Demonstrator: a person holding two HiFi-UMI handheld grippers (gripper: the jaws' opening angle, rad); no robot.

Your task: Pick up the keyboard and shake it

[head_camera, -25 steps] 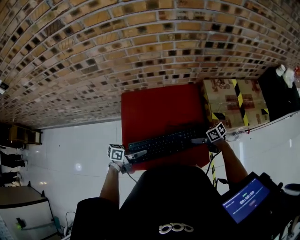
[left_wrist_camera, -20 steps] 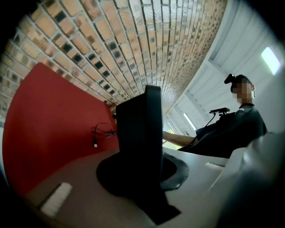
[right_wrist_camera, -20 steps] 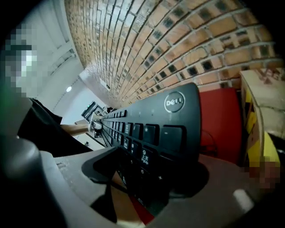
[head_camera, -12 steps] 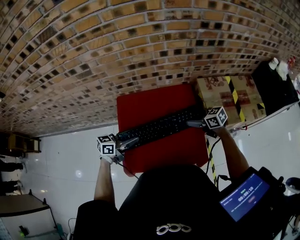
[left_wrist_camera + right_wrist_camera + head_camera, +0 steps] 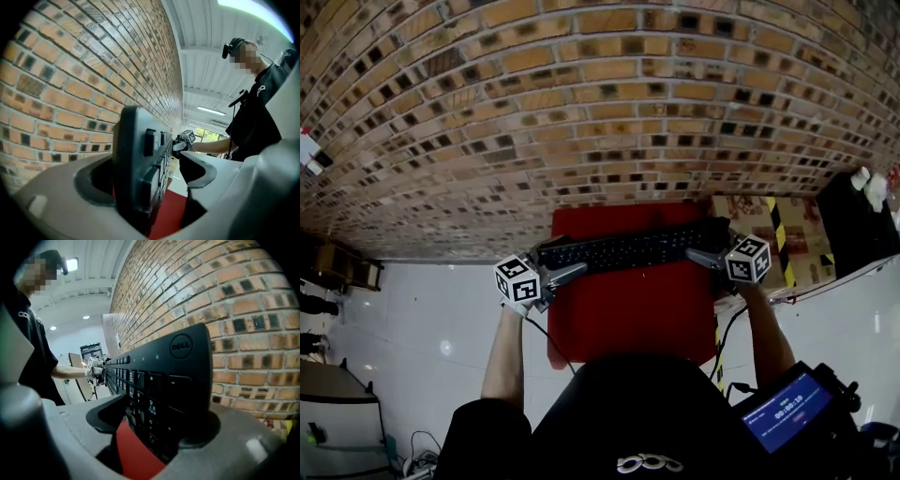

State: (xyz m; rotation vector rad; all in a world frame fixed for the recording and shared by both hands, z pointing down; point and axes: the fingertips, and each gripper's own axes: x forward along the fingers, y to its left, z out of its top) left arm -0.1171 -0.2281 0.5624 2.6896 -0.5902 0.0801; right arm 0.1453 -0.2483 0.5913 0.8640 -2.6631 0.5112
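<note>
Keyboard [image 5: 623,251] has been lifted off the red counter [image 5: 628,314] and levelled since a second ago. It is now carried in the air over the counter's far edge, close to the brick wall [image 5: 581,112], one end in the left gripper [image 5: 579,271] and the other in the right gripper [image 5: 694,255]. Left-side fingers [image 5: 201,171] have just been opened wide: the keyboard end leans on one, with a clear gap to the other. Right-side fingers [image 5: 105,413] have just been closed slightly but are set wide, and the keyboard end rests loosely between them.
</note>
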